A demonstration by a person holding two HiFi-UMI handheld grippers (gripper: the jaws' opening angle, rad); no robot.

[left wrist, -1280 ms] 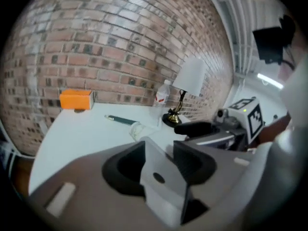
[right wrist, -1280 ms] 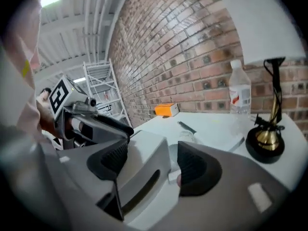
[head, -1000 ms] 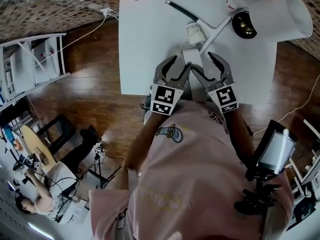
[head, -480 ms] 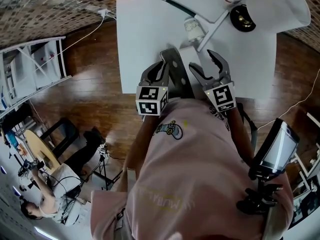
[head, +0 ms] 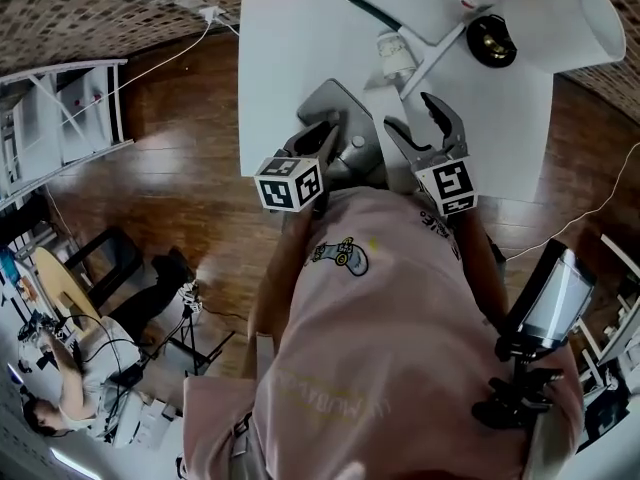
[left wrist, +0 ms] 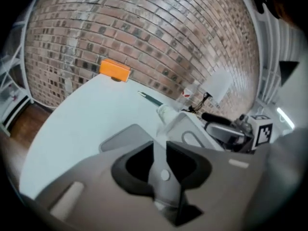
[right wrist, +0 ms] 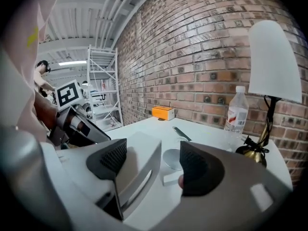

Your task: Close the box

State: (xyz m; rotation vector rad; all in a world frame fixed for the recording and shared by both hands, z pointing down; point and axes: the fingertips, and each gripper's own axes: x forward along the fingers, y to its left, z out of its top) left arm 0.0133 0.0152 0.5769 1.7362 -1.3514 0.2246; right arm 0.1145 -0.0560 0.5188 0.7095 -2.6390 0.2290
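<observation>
A pale grey box (head: 372, 118) stands at the near edge of the white table (head: 290, 68). My left gripper (head: 335, 133) grips one of its flaps (left wrist: 161, 173), a thin grey panel standing upright between the dark pads; the jaws are opening slightly, but the pads still touch the panel. My right gripper (head: 412, 115) is wide open over the box's right side. In the right gripper view (right wrist: 149, 160), a panel with a handle slot (right wrist: 137, 170) lies beside the left pad, with a gap to the right pad.
Behind the box are a water bottle (head: 395, 56), a dark-handled tool (head: 365, 8) and a lamp with a white shade (head: 560, 13) on a brass base (head: 490, 40). An orange block (left wrist: 114, 70) is at the far edge. A small bowl (right wrist: 173, 158) sits past the box.
My left gripper swung out to the left, its jaws closed on the box flap, and the flap came up with it. The right gripper stayed open and barely moved.
</observation>
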